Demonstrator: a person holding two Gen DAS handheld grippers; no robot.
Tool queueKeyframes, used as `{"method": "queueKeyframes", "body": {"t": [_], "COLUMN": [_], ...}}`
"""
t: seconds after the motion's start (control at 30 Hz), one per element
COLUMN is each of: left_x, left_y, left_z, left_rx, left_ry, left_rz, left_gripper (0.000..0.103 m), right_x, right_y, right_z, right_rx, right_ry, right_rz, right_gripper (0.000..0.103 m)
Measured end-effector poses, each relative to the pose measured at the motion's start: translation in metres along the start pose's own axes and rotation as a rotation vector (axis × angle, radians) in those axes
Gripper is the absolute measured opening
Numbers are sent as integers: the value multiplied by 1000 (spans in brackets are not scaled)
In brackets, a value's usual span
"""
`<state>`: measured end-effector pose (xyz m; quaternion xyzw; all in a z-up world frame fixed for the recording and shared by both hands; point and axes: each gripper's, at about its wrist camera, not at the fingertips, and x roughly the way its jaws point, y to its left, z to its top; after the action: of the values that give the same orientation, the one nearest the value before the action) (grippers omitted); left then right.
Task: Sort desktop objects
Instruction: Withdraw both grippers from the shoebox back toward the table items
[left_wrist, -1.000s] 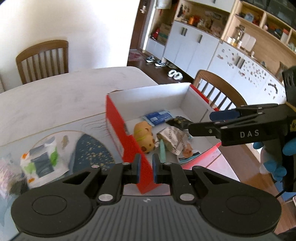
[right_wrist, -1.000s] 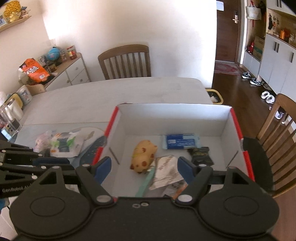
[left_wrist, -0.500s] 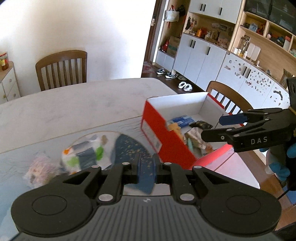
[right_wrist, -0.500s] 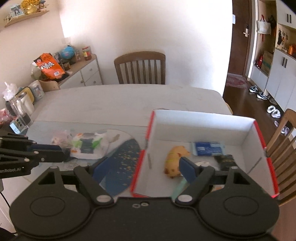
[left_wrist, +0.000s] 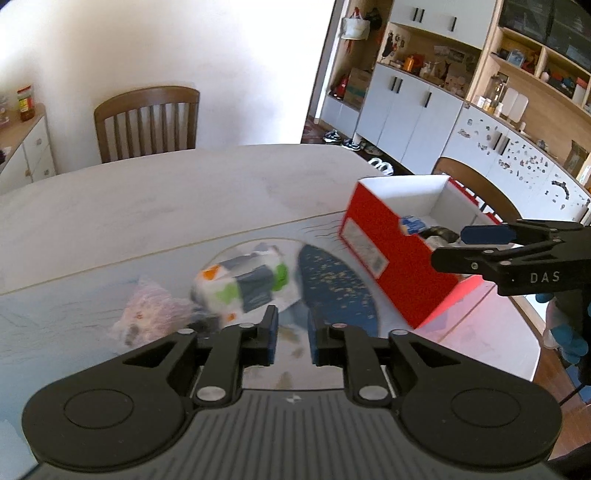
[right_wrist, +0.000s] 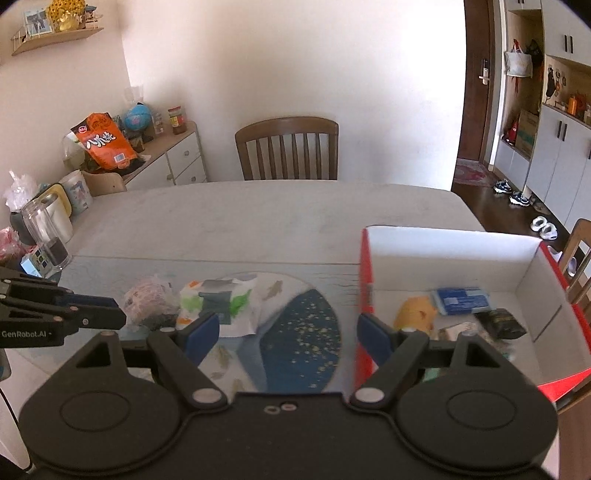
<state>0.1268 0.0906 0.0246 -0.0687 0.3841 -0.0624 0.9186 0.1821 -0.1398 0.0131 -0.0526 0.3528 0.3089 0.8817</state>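
You are between picks: neither hand-held gripper carries anything, and both hang over the mat left of the box (right_wrist: 448, 243). The box stands at the right end of the table (right_wrist: 258, 210) and already has a yellow toy (right_wrist: 415, 314), a blue pack (right_wrist: 463, 300) and a dark packet (right_wrist: 500, 324) inside. Two things are left to sort, lying side by side on the mat: the white pouch (right_wrist: 218, 301) with green and orange marks, and just to its left the pink bag (right_wrist: 149, 301).

Your left hand-held gripper (left_wrist: 291, 338) has a narrow gap and its jaws are opening, with nothing between them; the pouch lies just ahead of its tips. Your right hand-held gripper (right_wrist: 288, 332) stands wide and empty, its tips over the mat between pouch and box.

Judging from this, the pouch is the next pick. Spread the left jaws wider than the pouch before you come down, since it looks soft and bulky, and keep clear of the pink bag touching it.
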Motion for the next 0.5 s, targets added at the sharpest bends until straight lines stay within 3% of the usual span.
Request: {"method": "queueKeyframes", "body": {"t": [0.1,0.17,0.3,0.43,0.5], "left_x": [-1,-1,2,8,13], "left_y": [18,29,49,66,74], "left_z": [-3,-7,-12,-14,-14], "left_rx": [-13,-19,-27,-38,-41], "left_ry": [-1,0,11,18,24], "left_rz": [8,9,21,30,32], "left_gripper": [35,56,59,72,73], "right_x": [8,14,28,39,44], "right_y": [10,16,29,39,43], "right_z": [0,-1,-2,0,1], "right_rx": [4,5,9,9,12], "right_ry": [8,17,27,40,42], "right_rz": [-5,-9,-7,-3,4], "right_gripper": [82,82,87,90,94]}}
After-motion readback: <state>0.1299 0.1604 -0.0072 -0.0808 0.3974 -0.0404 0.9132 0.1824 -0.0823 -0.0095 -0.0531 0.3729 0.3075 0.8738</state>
